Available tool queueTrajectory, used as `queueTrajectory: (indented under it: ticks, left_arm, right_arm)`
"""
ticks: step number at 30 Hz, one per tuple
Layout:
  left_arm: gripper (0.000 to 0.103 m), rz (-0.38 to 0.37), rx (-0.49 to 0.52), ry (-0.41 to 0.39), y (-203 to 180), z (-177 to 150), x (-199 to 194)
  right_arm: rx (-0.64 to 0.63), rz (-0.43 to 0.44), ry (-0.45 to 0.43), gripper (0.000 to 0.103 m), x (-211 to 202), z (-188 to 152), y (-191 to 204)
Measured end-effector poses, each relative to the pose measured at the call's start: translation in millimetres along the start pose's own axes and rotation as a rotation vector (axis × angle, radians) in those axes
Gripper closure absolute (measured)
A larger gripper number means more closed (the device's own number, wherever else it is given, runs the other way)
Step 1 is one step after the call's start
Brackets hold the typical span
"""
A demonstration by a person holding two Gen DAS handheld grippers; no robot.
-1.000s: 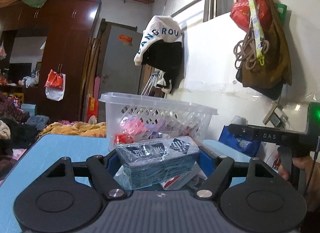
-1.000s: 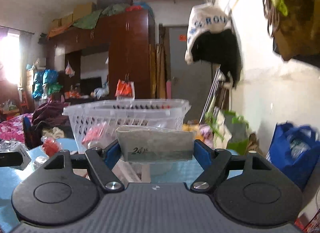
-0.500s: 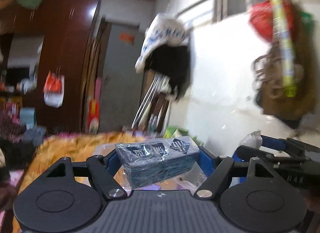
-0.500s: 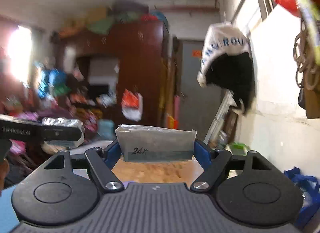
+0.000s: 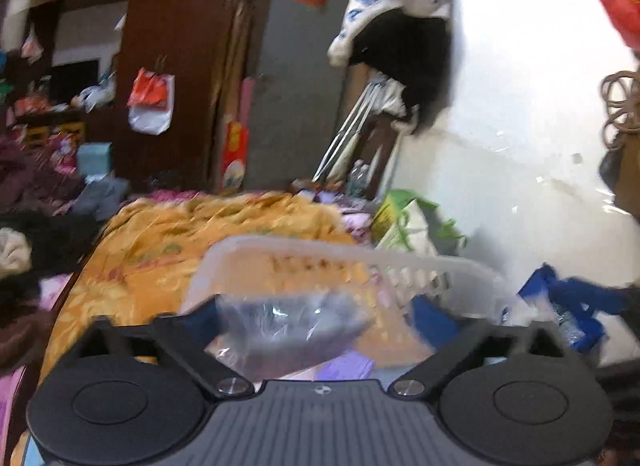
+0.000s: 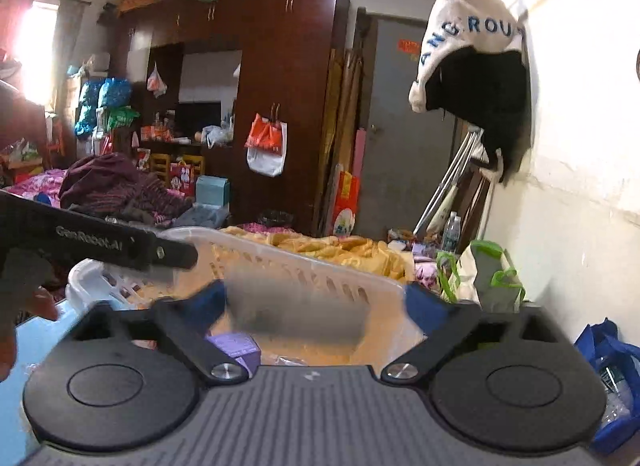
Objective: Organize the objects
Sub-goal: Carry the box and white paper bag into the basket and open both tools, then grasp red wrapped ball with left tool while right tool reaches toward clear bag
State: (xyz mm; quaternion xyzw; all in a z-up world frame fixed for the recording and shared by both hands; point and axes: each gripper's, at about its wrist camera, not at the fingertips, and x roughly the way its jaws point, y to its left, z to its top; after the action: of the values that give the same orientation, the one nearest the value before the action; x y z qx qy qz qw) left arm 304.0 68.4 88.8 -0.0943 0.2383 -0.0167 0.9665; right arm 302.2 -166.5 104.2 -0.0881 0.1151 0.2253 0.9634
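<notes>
While both packets are blurring in mid-drop over the white basket (image 5: pixel 352 262), the left hand-held gripper (image 5: pixel 316 322) is gaping around its wrapped packet (image 5: pixel 288 326) and the right hand-held gripper (image 6: pixel 316 314) around its grey packet (image 6: pixel 296 314), so this delivery is looking nearly complete.

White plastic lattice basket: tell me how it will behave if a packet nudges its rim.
The white plastic lattice basket probably slides easily, since it looks thin and light. Its openwork walls likely flex. Contents inside may steady it somewhat.
</notes>
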Motion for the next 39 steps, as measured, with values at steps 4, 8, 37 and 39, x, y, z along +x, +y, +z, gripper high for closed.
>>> queueTrajectory:
  ticks: [4,8,37,39]
  left_arm:
    - [0.001,-0.008,0.043,-0.088,2.4,-15.5,-42.1]
    - [0.0,-0.073,0.088,-0.147,9.6,-56.6,-94.0]
    - [0.023,-0.059,0.039,-0.065,42.5,-141.8,-67.5]
    - [0.04,-0.064,0.02,-0.084,46.5,-142.1,-70.5]
  right_arm:
    - [0.128,0.071,-0.113,0.0,-46.9,-20.5,-4.1]
    - [0.102,0.104,-0.043,0.0,-70.1,-65.0,5.8]
    - [0.133,0.105,0.243,0.055,-44.7,-113.3,14.5]
    - [0.132,0.103,0.211,0.055,-49.7,-112.7,13.9]
